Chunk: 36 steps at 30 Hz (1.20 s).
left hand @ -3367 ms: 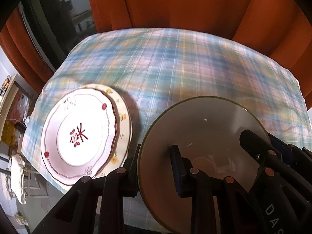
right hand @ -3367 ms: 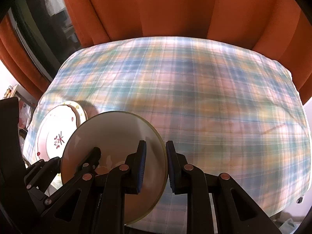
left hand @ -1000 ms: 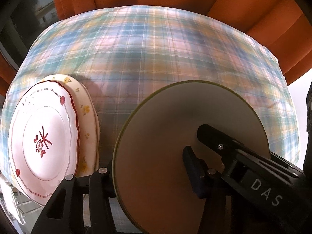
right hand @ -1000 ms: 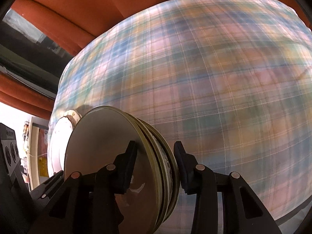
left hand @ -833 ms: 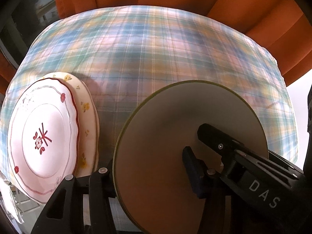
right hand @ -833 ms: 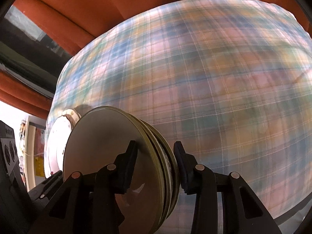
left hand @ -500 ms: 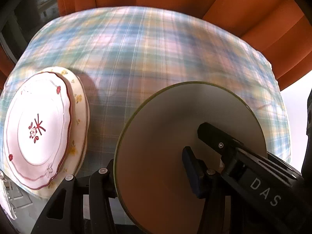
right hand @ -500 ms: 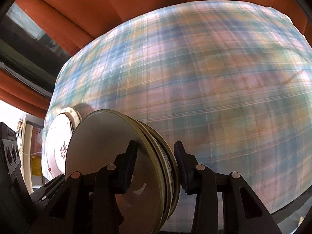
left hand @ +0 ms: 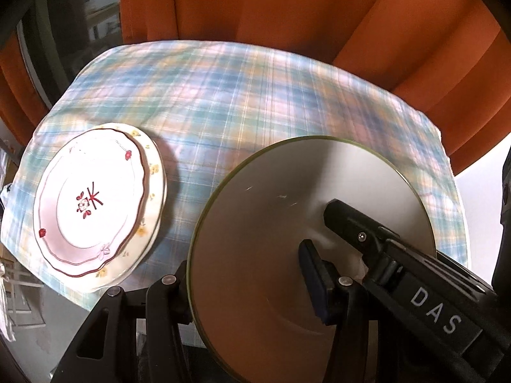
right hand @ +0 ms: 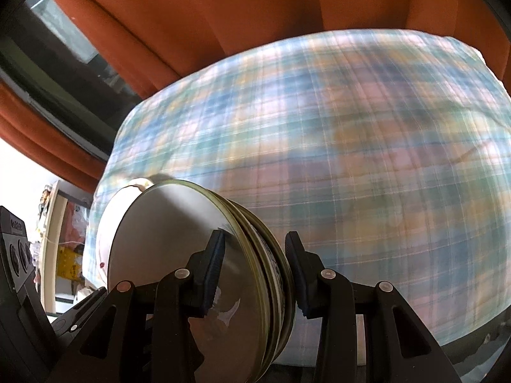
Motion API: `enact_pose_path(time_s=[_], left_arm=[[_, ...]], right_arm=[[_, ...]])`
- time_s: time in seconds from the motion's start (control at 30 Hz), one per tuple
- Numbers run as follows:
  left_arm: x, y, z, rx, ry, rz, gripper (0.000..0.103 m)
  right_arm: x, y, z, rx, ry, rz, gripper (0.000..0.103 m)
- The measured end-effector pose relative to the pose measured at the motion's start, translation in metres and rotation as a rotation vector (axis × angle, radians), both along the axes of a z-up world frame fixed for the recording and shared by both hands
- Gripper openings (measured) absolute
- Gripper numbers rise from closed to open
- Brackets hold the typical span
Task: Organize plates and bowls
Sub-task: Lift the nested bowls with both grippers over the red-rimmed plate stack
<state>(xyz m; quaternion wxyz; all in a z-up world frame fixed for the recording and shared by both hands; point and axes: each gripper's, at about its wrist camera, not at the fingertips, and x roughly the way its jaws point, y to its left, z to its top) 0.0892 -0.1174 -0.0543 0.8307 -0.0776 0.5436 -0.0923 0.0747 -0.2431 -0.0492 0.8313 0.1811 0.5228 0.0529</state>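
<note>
Clamping bowl stack [right hand: 191,255] between both grippers [right hand: 254,268]

We take this for a home dining spot: a plaid tablecloth [left hand: 255,102] covers the surface, orange curtains [left hand: 287,9] fill the top, floral plates [left hand: 92,204] lie lower left.

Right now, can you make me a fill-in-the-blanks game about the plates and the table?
1. Both hand-held grippers clamp one stack of green-rimmed ____.
2. The white scalloped plate with a red flower rests on a cream ____ with yellow flowers.
3. The checked tablecloth is backed by ____ curtains.

Missing words: bowls; plate; orange
</note>
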Motion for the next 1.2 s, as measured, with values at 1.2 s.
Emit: enact_pose_path(time_s=[1.2], left_arm=[[0.043, 0.182, 0.012, -0.058, -0.038, -0.122, 0.053]], right_arm=[[0.032, 0.172, 0.029, -0.078, -0.056, -0.102, 0.043]])
